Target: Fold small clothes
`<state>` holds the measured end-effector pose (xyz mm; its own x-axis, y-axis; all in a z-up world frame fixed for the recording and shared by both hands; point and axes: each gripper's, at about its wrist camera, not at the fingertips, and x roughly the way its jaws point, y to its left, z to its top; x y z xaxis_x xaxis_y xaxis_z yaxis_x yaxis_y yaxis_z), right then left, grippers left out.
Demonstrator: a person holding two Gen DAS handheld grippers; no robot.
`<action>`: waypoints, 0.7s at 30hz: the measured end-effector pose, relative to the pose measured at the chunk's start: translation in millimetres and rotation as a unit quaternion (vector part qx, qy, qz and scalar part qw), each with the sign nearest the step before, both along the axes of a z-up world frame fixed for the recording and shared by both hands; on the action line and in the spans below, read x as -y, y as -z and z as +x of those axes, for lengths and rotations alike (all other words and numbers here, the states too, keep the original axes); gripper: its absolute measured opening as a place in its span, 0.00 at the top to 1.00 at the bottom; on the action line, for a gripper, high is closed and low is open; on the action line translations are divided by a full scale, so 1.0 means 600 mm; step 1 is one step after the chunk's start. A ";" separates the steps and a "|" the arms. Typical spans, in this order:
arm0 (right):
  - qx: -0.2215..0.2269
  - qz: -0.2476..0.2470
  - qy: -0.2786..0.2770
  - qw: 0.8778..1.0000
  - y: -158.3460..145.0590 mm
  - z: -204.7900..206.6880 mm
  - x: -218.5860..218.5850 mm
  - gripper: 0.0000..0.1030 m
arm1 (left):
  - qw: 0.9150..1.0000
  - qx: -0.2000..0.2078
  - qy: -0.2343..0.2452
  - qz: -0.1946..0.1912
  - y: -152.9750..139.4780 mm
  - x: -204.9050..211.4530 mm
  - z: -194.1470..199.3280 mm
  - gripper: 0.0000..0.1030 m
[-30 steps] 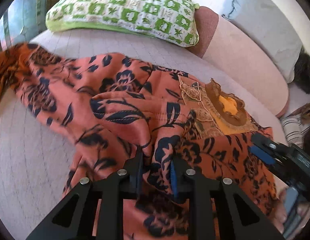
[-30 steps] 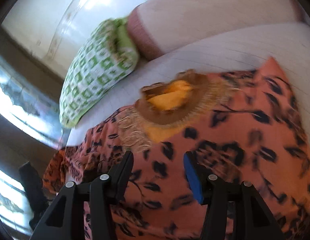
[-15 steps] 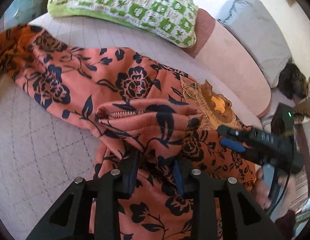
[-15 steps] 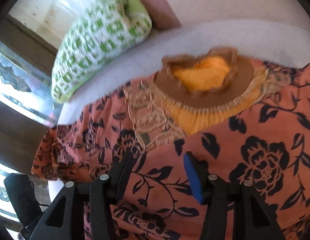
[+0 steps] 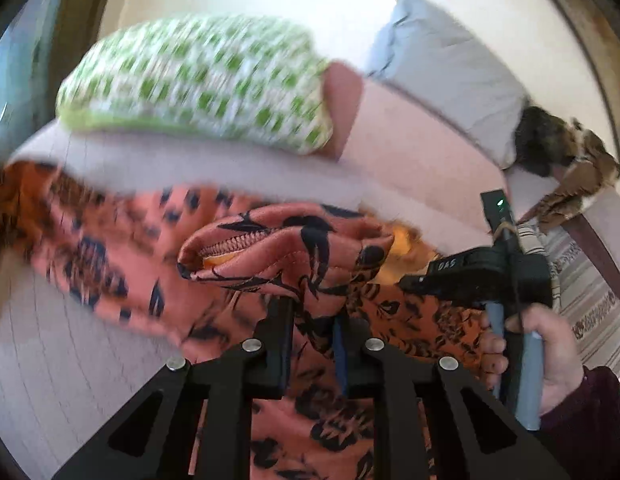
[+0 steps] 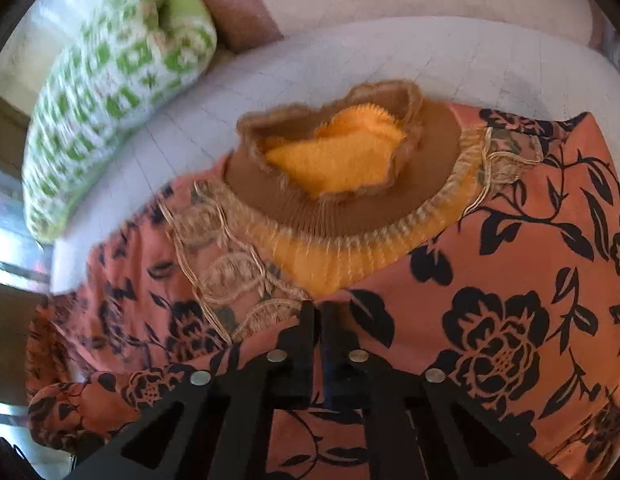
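Note:
An orange top with black flowers [image 5: 109,264] [image 6: 510,280] lies spread on a pale sofa seat [image 5: 49,380] [image 6: 390,52]. Its brown and yellow knitted collar [image 6: 350,168] faces the sofa back. My left gripper [image 5: 312,320] is shut on a bunched fold of the top [image 5: 293,248] and holds it lifted above the rest. My right gripper [image 6: 320,312] is shut on the top just below the collar. It also shows in the left wrist view [image 5: 482,276], at the right, held by a hand.
A green and white cushion [image 5: 197,80] [image 6: 109,92] leans on the pink sofa back [image 5: 410,148]. A grey cushion [image 5: 450,68] and a brown patterned cloth [image 5: 570,168] lie at the far right. A striped fabric [image 5: 582,280] is beside the hand.
My right gripper has closed on the top below the collar. My left gripper has lifted its fold higher, and the view has tilted up toward the sofa back.

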<state>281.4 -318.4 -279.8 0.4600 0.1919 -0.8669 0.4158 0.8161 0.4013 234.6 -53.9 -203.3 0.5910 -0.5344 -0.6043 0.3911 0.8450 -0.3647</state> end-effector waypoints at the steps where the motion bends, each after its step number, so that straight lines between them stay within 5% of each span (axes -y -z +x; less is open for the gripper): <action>1: 0.011 -0.007 0.012 1.000 -0.007 -0.006 0.010 0.99 | 1.000 0.024 0.006 -0.001 -0.011 0.005 -0.002 0.83; 5: 0.067 -0.003 0.058 0.996 -0.034 -0.024 0.059 1.00 | 0.989 0.139 0.047 -0.015 -0.042 0.026 -0.003 0.81; 6: 0.080 -0.017 0.071 0.994 -0.043 -0.028 0.067 1.00 | 0.988 0.144 0.051 -0.007 -0.037 0.034 0.007 0.73; 9: 0.101 -0.033 0.094 0.990 -0.065 -0.033 0.094 1.00 | 0.999 0.022 0.006 0.024 0.018 0.027 0.070 0.68; 12: 0.098 0.033 0.045 0.994 -0.050 -0.022 0.083 0.99 | 0.993 -0.093 -0.067 0.009 0.060 -0.036 0.103 0.69; 21: 0.083 0.118 -0.129 0.981 -0.022 -0.016 -0.112 0.96 | 0.975 -0.051 -0.209 0.062 0.041 -0.181 0.083 0.68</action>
<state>272.0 -251.5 -266.6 0.5015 0.5058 -0.7019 0.1210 0.7623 0.6358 284.4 54.6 -227.8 0.6743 -0.1795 -0.7163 -0.0292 0.9628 -0.2688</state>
